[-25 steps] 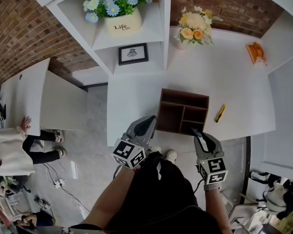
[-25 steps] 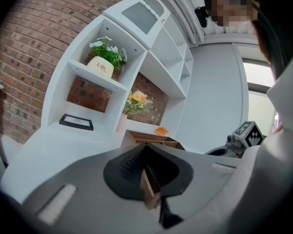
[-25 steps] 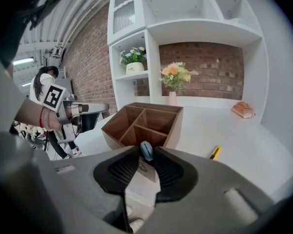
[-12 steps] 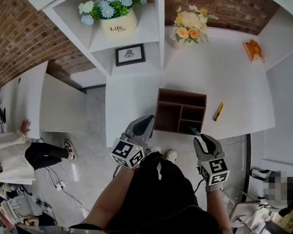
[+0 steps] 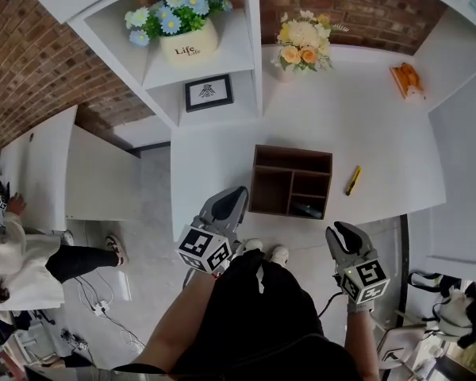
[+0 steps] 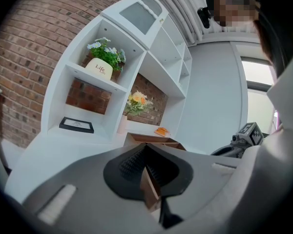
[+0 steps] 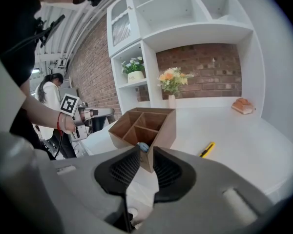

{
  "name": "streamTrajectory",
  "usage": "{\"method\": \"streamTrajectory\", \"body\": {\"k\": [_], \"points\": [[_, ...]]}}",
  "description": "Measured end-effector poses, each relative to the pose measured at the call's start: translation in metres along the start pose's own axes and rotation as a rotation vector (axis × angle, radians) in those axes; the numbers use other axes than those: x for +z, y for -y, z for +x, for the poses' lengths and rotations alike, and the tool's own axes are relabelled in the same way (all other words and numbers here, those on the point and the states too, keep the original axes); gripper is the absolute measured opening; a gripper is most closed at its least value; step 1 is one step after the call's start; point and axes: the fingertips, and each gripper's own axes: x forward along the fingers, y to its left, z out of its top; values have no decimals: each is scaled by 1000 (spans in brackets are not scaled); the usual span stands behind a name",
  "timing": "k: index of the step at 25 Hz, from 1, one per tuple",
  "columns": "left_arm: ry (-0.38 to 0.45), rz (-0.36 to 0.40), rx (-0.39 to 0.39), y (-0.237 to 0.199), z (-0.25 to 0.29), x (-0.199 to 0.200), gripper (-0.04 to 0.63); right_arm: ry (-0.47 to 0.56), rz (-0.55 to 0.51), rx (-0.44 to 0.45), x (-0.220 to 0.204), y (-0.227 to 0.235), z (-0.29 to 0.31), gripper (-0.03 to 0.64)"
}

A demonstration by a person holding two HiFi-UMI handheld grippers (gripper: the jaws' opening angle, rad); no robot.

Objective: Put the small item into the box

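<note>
The brown wooden box [image 5: 270, 182] with open compartments stands near the white table's front edge [image 5: 222, 227]. A small dark item [image 5: 308, 209] lies in its front right compartment; the right gripper view shows it as a bluish item [image 7: 143, 146] behind the box [image 7: 158, 126] corner. My right gripper [image 5: 338, 228] hangs off the table edge, just short of that compartment. Its jaws [image 7: 146, 153] are closing with nothing between them. My left gripper [image 5: 238, 194] rests at the box's front left, jaws slightly apart and empty [image 6: 145, 153].
A yellow utility knife [image 5: 353, 180] lies right of the box. At the back stand a flower vase [image 5: 297, 50], an orange object [image 5: 405, 79] and a shelf unit with a picture frame [image 5: 207, 93] and a flowerpot [image 5: 189, 42]. A person [image 5: 20, 252] is far left.
My right gripper has drawn back from the box's front right compartment toward the body, and the small item now lies in that compartment. The left gripper has hardly moved.
</note>
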Motion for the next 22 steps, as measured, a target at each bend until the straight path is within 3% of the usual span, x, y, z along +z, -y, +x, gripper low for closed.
{"method": "streamTrajectory", "body": {"k": [5, 22], "points": [[12, 12, 4, -3, -2, 6, -1, 89, 10, -38, 19, 14, -8, 6], [98, 61, 22, -13, -10, 49, -2, 334, -41, -91, 99, 16, -18, 2]]}}
